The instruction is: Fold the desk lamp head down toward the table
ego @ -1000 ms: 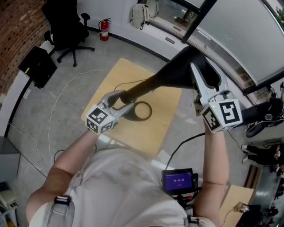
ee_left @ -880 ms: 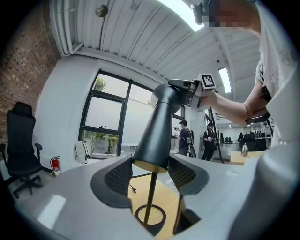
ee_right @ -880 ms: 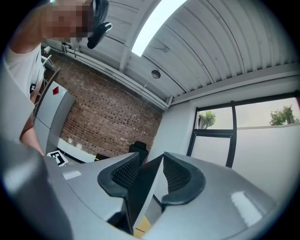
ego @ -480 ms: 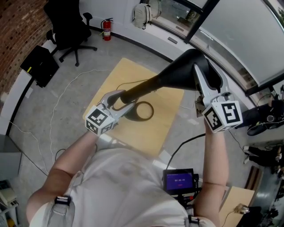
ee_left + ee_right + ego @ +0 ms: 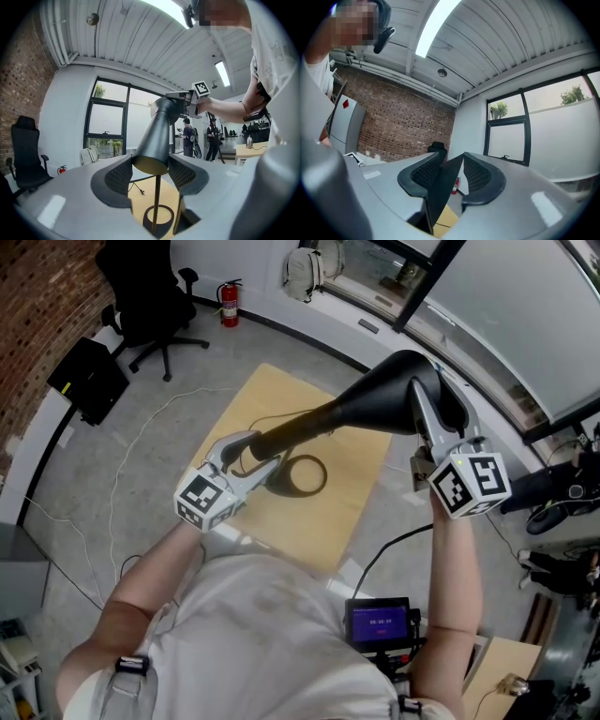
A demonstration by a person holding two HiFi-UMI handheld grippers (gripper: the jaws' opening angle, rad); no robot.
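Observation:
A black desk lamp stands on a small wooden table (image 5: 323, 521). Its cone-shaped head (image 5: 375, 404) lies nearly level above the ring base (image 5: 302, 474). My left gripper (image 5: 251, 448) is shut on the cone's narrow end; in the left gripper view both pads (image 5: 118, 176) press that end (image 5: 151, 159), and a thin brass rod (image 5: 156, 201) drops to the base. My right gripper (image 5: 420, 397) is shut on the rim of the head's wide end. The right gripper view shows that black rim (image 5: 443, 187) pinched between the pads (image 5: 477, 174).
On the concrete floor around the table are an office chair (image 5: 150, 292), a fire extinguisher (image 5: 229, 303), a backpack (image 5: 302, 270), a black case (image 5: 89, 379) and a white cable (image 5: 122, 456). A small screen (image 5: 380, 622) sits near my body. Windows run along the right.
My right gripper has shifted slightly and rolled a little with the lamp head's rim in it. The left gripper keeps its hold and has barely moved.

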